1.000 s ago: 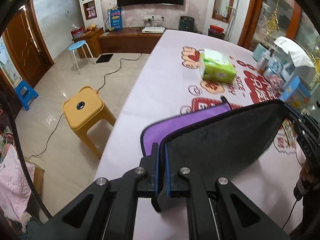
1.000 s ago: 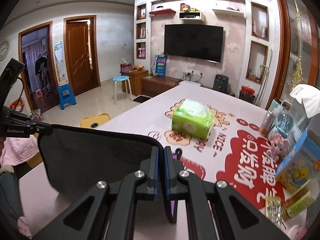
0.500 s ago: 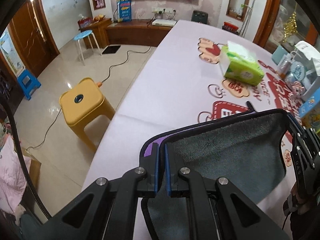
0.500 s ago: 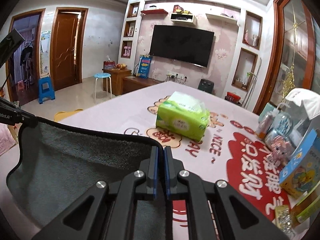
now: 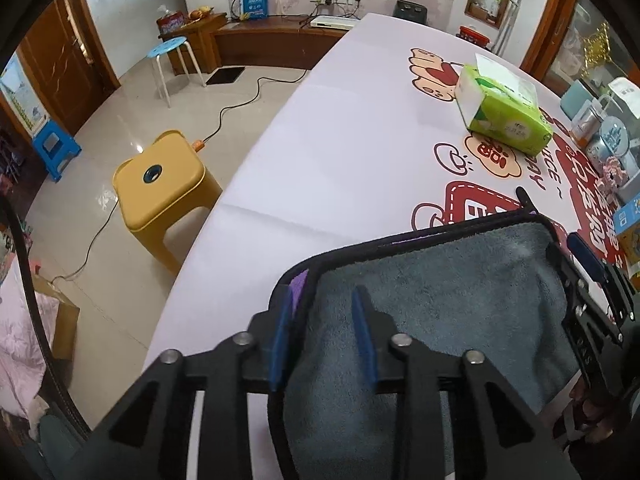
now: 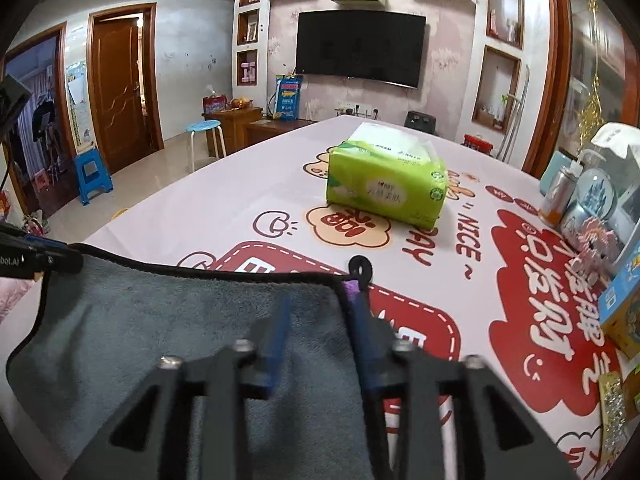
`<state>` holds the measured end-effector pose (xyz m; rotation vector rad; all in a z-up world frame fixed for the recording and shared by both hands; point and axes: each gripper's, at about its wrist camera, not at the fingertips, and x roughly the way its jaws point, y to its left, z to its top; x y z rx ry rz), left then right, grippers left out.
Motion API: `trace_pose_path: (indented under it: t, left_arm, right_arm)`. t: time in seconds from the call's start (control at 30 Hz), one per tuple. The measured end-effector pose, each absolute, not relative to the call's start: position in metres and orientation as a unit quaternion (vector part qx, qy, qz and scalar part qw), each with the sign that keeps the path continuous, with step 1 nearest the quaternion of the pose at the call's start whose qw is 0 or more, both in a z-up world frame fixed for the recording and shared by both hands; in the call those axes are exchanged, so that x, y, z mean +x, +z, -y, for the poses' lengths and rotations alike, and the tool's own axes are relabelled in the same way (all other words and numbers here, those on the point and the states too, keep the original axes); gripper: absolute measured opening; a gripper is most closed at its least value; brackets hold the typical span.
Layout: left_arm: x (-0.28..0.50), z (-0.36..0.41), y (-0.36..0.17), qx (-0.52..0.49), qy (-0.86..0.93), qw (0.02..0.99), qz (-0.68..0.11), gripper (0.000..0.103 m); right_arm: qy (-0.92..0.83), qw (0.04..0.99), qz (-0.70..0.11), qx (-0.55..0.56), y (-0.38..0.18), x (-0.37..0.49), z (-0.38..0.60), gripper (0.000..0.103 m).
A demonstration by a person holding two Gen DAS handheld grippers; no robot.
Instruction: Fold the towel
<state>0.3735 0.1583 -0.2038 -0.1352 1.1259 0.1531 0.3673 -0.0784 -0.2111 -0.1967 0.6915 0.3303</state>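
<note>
The towel (image 5: 452, 296) lies folded on the table, grey side up with a black hem; a sliver of its purple side shows at the corners. My left gripper (image 5: 325, 312) is open over the towel's near-left corner. My right gripper (image 6: 320, 320) is open over the towel's (image 6: 168, 320) far-right corner, beside its black hanging loop (image 6: 361, 266). The right gripper also shows at the right edge of the left wrist view (image 5: 588, 296).
A green tissue pack (image 6: 386, 184) stands further along the table (image 5: 340, 128). Cans, a snow globe and boxes (image 6: 592, 208) crowd the right edge. A yellow stool (image 5: 160, 180) stands on the floor by the table's left edge.
Both grippers lowered the lifted towel half forward onto the other half, then opened and let go. The towel now lies flat, grey side up.
</note>
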Motion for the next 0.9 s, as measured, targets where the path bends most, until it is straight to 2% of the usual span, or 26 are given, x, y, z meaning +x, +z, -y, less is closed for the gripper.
trace_pose_path:
  t: [0.13, 0.27, 0.47, 0.57, 0.9]
  left_arm:
    - [0.362, -0.16, -0.201, -0.079, 0.074, 0.839, -0.533, 0.053]
    - [0.346, -0.157, -0.195, -0.085, 0.066, 0.841, -0.53, 0.056]
    - [0.314, -0.149, -0.184, -0.093, 0.061, 0.841, -0.529, 0.068]
    - [0.292, -0.145, -0.179, -0.088, 0.067, 0.841, -0.53, 0.071]
    - [0.209, -0.136, -0.166, -0.078, 0.05, 0.84, -0.534, 0.072]
  right_arm:
    - [0.158, 0.921, -0.344, -0.093, -0.21, 0.364, 0.081, 0.05]
    - [0.156, 0.92, -0.349, -0.083, -0.205, 0.354, 0.087, 0.053]
    - [0.148, 0.919, -0.359, -0.071, -0.195, 0.328, 0.097, 0.058]
    - [0.148, 0.916, -0.366, -0.07, -0.191, 0.308, 0.103, 0.061]
    - [0.131, 0.909, -0.392, -0.055, -0.177, 0.218, 0.128, 0.072]
